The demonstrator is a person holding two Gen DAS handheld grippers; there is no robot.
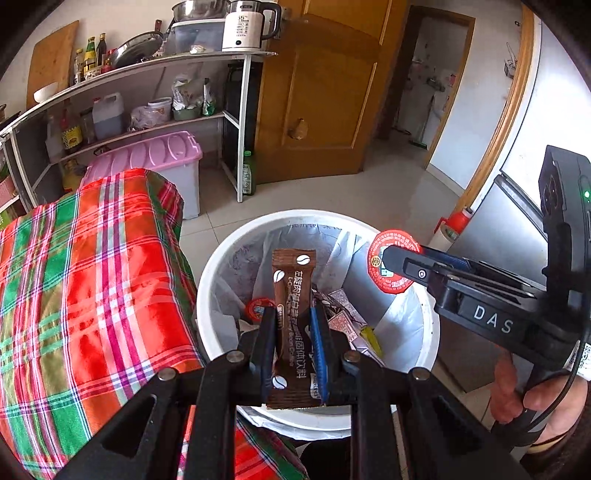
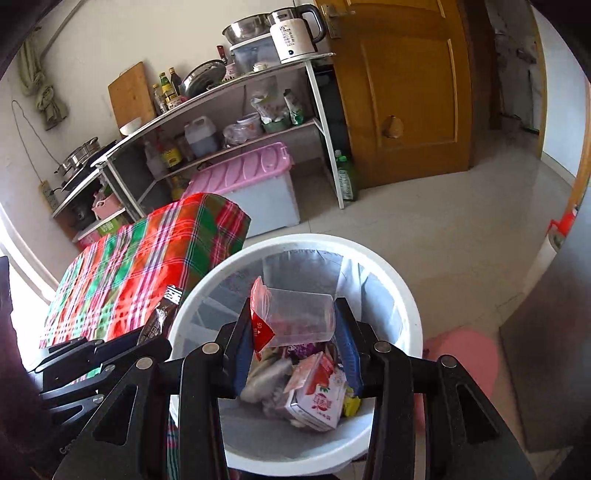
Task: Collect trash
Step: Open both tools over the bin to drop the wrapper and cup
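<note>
Brown coffee sachet stands upright, pinched between the left gripper jaws above the white trash bin. The right gripper jaws clamp a clear plastic cup with a red peeled lid, also over the bin, just right of the plaid-covered table.

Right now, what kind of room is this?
Probably a home kitchen. A kettle and metal bowl sit atop a shelf rack holding sauce bottles, with a cutting board leaning against the wall.
</note>
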